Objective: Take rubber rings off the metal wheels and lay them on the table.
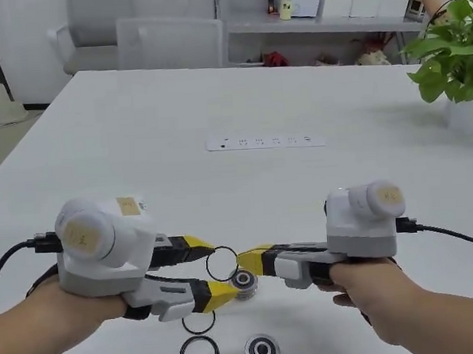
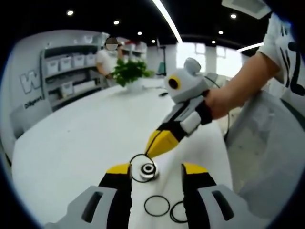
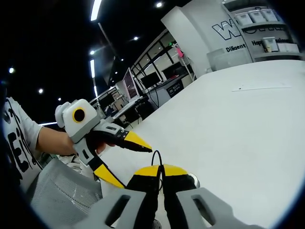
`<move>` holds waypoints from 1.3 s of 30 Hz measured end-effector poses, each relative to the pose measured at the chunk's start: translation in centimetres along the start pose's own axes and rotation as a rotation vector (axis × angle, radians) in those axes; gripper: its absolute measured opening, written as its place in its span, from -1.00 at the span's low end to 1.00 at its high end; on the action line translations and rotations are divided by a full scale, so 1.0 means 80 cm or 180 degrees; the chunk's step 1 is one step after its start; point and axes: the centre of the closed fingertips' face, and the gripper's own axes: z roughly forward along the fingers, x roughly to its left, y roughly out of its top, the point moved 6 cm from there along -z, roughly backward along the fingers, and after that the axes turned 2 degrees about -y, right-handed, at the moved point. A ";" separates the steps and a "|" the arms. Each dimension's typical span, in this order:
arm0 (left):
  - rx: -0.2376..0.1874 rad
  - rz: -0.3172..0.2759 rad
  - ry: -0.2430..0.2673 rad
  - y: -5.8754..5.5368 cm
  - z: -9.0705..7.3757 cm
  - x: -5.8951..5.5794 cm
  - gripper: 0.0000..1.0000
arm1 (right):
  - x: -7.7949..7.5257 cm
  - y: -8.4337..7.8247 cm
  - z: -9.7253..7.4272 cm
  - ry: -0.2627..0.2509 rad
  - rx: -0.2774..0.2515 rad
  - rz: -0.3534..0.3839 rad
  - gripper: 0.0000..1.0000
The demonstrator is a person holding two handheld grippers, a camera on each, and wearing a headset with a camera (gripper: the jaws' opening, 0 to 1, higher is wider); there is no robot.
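My right gripper (image 1: 253, 261) is shut on a thin black rubber ring (image 1: 221, 263), which stands up just left of a small metal wheel (image 1: 243, 280) on the white table. In the right gripper view the ring (image 3: 156, 160) rises as a thin line from the shut jaws of the right gripper (image 3: 160, 172). My left gripper (image 1: 211, 269) is open, with the wheel (image 2: 148, 169) between its jaws, close to the left one. The ring (image 2: 136, 162) loops loosely around that wheel. Two loose rings (image 1: 200, 353) (image 1: 198, 322) and a second wheel (image 1: 262, 352) lie nearer me.
A white power strip (image 1: 265, 141) lies mid-table. A potted plant (image 1: 454, 50) stands at the far right edge. Chairs and shelves stand beyond the table's far end. A person stands by the shelves (image 2: 106, 59).
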 end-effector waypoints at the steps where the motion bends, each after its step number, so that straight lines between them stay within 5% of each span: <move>1: -0.0007 0.0000 0.0005 0.000 -0.001 0.000 -0.14 | 0.001 0.000 0.000 0.0005 0.0001 0.0000 -1.00; 21: 0.0067 0.0001 0.0164 -0.029 -0.036 0.003 0.14 | 0.017 -0.013 0.011 0.0135 0.0120 0.0068 -1.00; 39: 0.0163 -0.0029 0.0187 -0.054 -0.049 0.001 0.26 | 0.021 -0.046 0.033 0.0245 0.0392 0.0254 -1.00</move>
